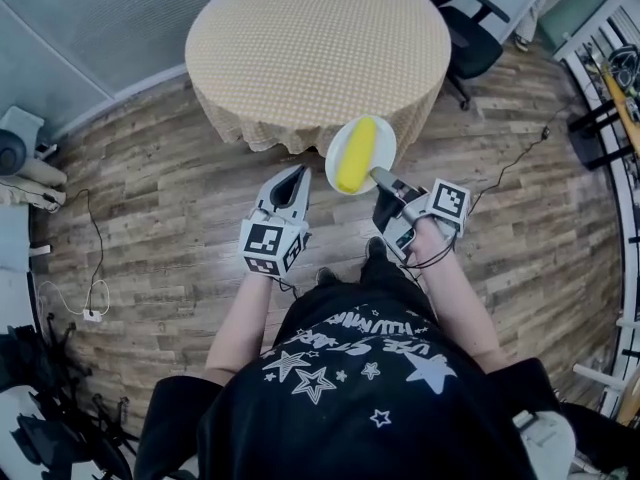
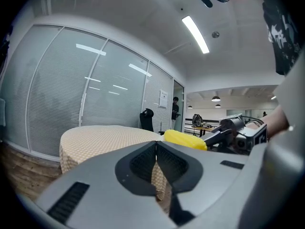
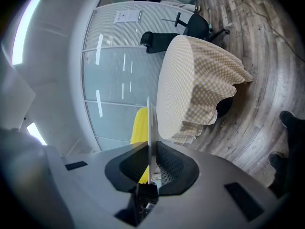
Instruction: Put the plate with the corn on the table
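From where I stand, the left gripper (image 1: 296, 178) hangs idle at about 11 o'clock from the person, its jaws pressed together on nothing. Just to its right the white plate (image 1: 384, 136) is up in the air with the yellow corn (image 1: 356, 155) lying lengthwise on it, close to the near edge of the round table (image 1: 318, 43) at 12 o'clock but not set down. The right gripper (image 1: 378, 176) has the plate's near rim pinched between its jaws, so the whole weight hangs off one edge. To do this well I'd keep the plate level so the cob cannot roll, carry it forward well past the hanging checked cloth, lower it flat and let go only once the base sits on the tabletop. The tabletop looks bare, so nothing blocks the landing; the draped cloth edge is the one thing the plate could catch. Further right, a black office chair (image 1: 465, 28) stands at about 1 o'clock beside the table, and a dark cable (image 1: 520, 158) trails over the wooden floor at 2 o'clock, worth minding underfoot.
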`<act>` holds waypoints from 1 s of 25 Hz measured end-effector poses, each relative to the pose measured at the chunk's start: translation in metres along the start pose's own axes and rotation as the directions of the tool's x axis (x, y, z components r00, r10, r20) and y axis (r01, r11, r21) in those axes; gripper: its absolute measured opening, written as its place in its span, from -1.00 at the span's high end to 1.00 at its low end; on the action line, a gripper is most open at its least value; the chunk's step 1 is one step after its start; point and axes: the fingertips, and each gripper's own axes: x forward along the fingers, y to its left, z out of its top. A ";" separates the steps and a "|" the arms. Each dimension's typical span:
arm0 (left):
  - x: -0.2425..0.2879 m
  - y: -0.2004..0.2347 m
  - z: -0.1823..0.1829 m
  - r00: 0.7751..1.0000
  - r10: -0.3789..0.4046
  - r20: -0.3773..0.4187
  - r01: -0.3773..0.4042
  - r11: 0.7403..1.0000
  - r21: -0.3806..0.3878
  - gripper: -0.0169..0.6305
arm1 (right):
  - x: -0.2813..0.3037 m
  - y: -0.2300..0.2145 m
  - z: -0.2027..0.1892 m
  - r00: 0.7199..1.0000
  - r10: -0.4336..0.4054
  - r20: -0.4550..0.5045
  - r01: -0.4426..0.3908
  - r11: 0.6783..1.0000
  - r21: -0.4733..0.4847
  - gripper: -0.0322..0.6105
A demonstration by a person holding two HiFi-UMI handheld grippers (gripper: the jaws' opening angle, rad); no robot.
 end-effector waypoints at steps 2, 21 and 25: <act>-0.003 0.000 0.000 1.000 -0.003 0.003 0.003 1.000 -0.008 0.92 | -0.003 0.000 -0.003 1.000 -0.008 0.005 0.008 1.000 -0.001 0.74; -0.011 0.007 -0.004 0.996 0.089 0.025 -0.089 0.996 0.005 0.92 | 0.003 -0.008 0.004 0.998 0.031 -0.050 -0.031 1.000 0.007 0.74; 0.001 0.005 -0.004 0.994 0.105 0.028 -0.105 0.994 0.022 0.92 | 0.012 -0.009 0.017 0.996 0.041 -0.075 -0.041 0.999 -0.001 0.74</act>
